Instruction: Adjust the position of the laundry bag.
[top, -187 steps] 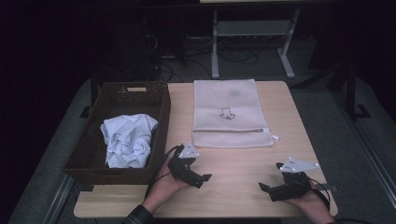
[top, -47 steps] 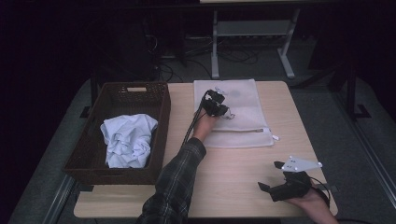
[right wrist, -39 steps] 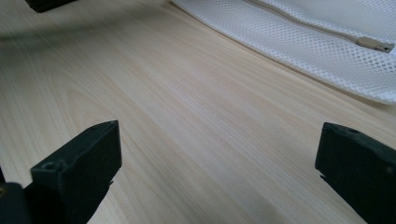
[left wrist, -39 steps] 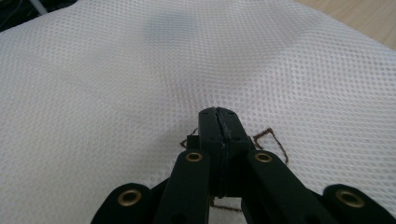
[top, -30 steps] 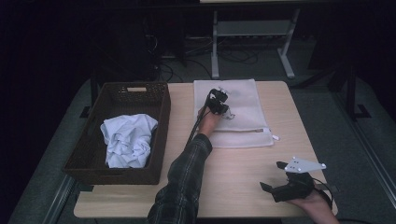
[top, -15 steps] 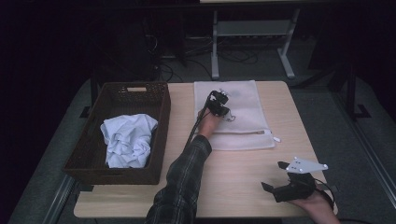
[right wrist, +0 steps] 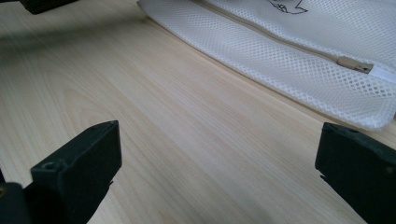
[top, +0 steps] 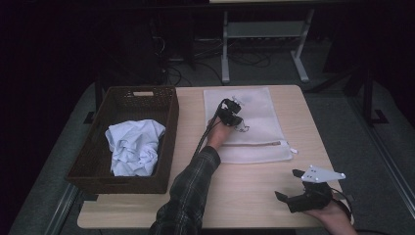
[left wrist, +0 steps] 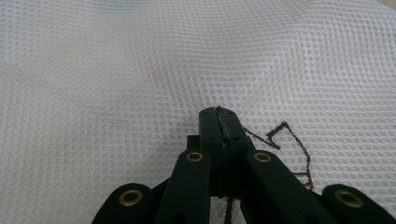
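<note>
A white mesh laundry bag (top: 259, 142) lies flat at the table's far middle, zip along its near edge. My left gripper (top: 234, 111) reaches over it, arm stretched forward. In the left gripper view its jaws are shut (left wrist: 218, 112), tips pinching the mesh (left wrist: 116, 70), which ridges up toward them beside a brown printed figure (left wrist: 289, 140). My right gripper (top: 288, 184) rests near the front right corner, open. In the right gripper view (right wrist: 219, 154) bare wood lies between its jaws, with the bag (right wrist: 299, 51) and its zip pull (right wrist: 355, 65) beyond.
A dark wicker basket (top: 171, 122) stands at the left of the wooden table (top: 244, 196) with a crumpled pale blue cloth (top: 134, 147) inside. Behind the table stand a metal frame and cables on the dark floor.
Several seconds ago the left gripper lay at the table's front; it now sits on the bag. Over the last second it shifted only slightly. The right gripper has kept still.
</note>
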